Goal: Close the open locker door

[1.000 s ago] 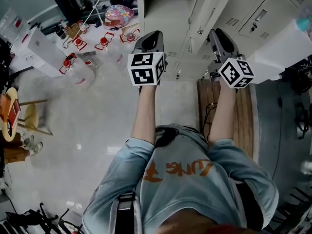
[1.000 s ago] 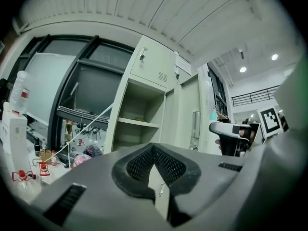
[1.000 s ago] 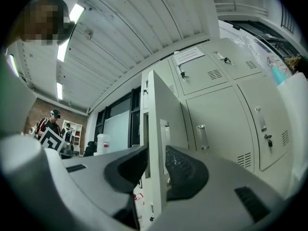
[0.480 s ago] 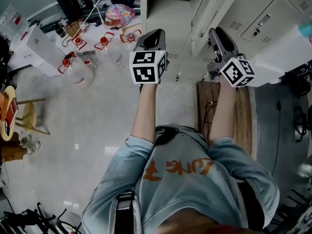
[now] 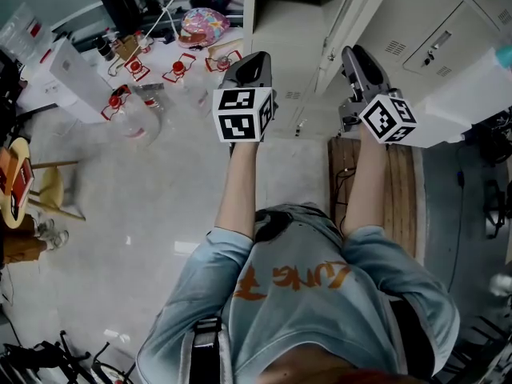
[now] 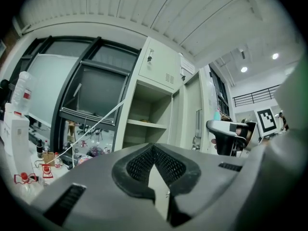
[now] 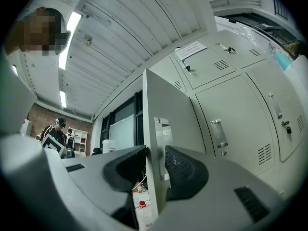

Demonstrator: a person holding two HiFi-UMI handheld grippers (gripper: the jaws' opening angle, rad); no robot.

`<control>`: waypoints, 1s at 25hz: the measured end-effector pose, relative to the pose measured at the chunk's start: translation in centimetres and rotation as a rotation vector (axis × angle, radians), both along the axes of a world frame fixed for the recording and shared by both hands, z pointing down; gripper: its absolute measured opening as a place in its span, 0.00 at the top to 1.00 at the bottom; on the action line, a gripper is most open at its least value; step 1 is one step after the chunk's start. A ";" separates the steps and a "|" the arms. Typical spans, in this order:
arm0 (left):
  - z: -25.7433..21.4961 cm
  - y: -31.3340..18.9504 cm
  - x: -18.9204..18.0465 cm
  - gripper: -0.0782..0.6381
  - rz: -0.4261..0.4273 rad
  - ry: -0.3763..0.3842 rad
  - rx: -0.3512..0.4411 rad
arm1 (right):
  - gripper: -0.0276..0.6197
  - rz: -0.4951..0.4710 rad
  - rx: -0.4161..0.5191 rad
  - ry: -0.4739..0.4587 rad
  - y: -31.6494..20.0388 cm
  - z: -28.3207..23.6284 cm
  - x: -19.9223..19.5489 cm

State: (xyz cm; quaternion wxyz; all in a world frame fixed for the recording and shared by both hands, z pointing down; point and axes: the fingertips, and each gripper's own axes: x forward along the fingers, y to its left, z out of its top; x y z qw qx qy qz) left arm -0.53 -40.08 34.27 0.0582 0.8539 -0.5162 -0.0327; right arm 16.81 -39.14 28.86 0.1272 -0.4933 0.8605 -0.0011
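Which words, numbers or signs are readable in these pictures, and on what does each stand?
None reads clearly.
Orange print on the shirt: upside down, unclear.
Paper notice on an upper locker: too small.
Marker cubes: square patterns, no letters.

**Fig.** L gripper (image 5: 254,58) & R gripper (image 5: 357,54) are held fwd side by side, well apart, each on an outstretched bare forearm: L forearm (image 5: 240,184), R forearm (image 5: 366,184). L jaws are seen closed, tips together. R jaws are spread wide, having just been opened; edge of locker door (image 7: 163,109) is seen betw. them, unclamped.
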 end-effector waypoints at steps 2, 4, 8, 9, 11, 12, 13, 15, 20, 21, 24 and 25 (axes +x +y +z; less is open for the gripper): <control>0.1 0.3 -0.4 0.87 -0.004 0.000 -0.003 | 0.75 0.006 -0.005 0.001 0.0 0.1 -0.1; 0.0 0.6 -0.4 0.87 -0.003 -0.005 -0.002 | 0.75 0.009 -0.009 0.000 0.0 0.0 -0.2; -0.3 1.0 -0.4 0.87 0.001 -0.018 0.002 | 0.75 0.014 -0.017 -0.003 -0.5 -0.1 -0.8; -0.3 1.0 -0.5 0.87 -0.001 -0.020 0.003 | 0.75 0.014 -0.018 0.001 -0.6 -0.1 -1.0; -0.3 1.0 -0.9 0.87 -0.007 -0.023 0.006 | 0.75 0.015 -0.016 0.011 -0.9 -0.1 -1.6; -0.3 0.9 -1.2 0.87 -0.012 -0.023 0.007 | 0.75 0.017 -0.012 0.018 -1.0 -0.1 -1.9; -0.2 0.8 -1.6 0.87 -0.016 -0.022 0.007 | 0.75 0.019 -0.007 0.028 -1.1 -0.2 -2.3; 0.0 0.3 -2.3 0.87 -0.027 -0.017 0.005 | 0.75 0.019 0.003 0.058 -1.5 -0.2 -3.1; 0.1 -1.4 -3.0 0.87 -0.027 -0.038 0.000 | 0.75 0.005 0.024 0.146 -2.6 -0.2 -5.4; 0.1 -1.6 -3.2 0.87 -0.026 -0.045 -0.002 | 0.75 0.005 0.028 0.153 -2.9 -0.2 -5.8; 0.5 -2.6 -3.9 0.87 -0.031 -0.040 -0.010 | 0.75 0.001 0.039 0.167 -3.8 -0.4 -7.3; 0.6 -3.0 -4.0 0.87 -0.035 -0.036 -0.013 | 0.75 -0.002 0.041 0.174 -4.1 -0.4 -7.6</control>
